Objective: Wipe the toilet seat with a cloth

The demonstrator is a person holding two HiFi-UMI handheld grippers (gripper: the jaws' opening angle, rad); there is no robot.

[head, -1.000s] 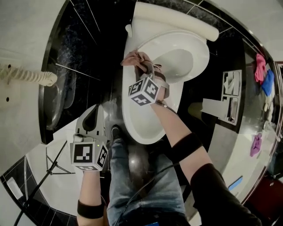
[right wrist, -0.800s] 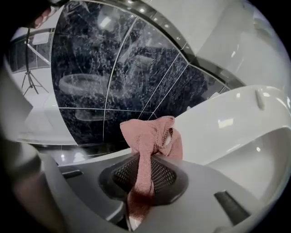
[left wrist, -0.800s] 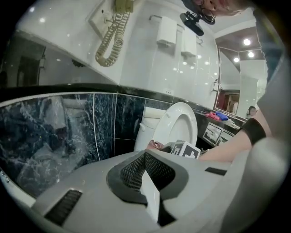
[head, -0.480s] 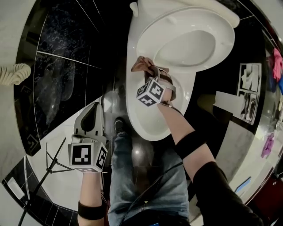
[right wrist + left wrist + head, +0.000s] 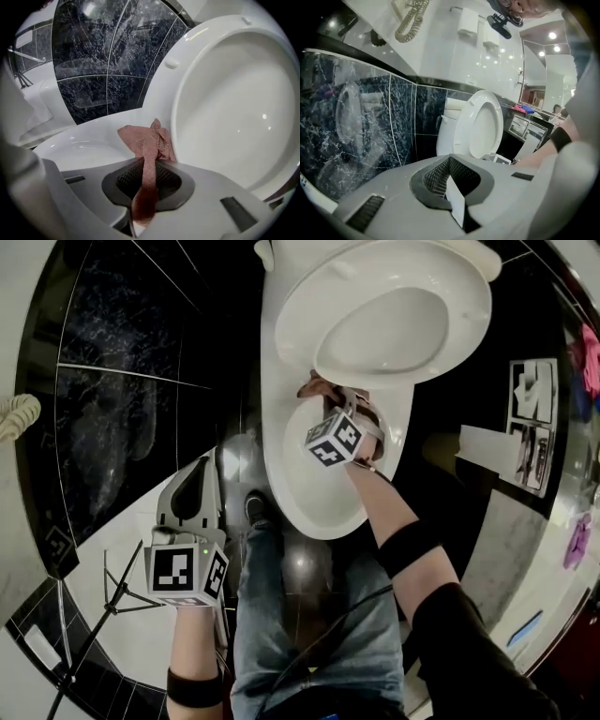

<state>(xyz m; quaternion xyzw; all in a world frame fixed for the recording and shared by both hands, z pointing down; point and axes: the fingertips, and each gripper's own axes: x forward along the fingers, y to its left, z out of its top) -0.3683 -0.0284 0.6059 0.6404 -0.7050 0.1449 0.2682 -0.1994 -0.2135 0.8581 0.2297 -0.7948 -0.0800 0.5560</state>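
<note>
— Cloth (image 5: 147, 140), where is it?
— Pinched in the right gripper (image 5: 143, 187), whose jaws are closed on its pink tail. The free end is bunched on the toilet bowl rim (image 5: 281, 474), at the foot of the raised toilet seat (image 5: 300, 324).
— And the left gripper (image 5: 452, 187)?
— Its jaws are pressed together with nothing between them. It is held beside the bowl, apart from it.

Cloth (image 5: 146, 140): dusty pink, fine woven texture. Toilet (image 5: 281, 465): plain glossy white throughout. Wall tiles (image 5: 93, 70): black marble, white veining, pale grout lines. Left gripper (image 5: 454, 192): light grey shell, dark grey cross-hatched fingers (image 5: 436, 176); its cube (image 5: 186, 573) carries black-and-white square markers. Jeans (image 5: 300, 634): faded blue
</note>
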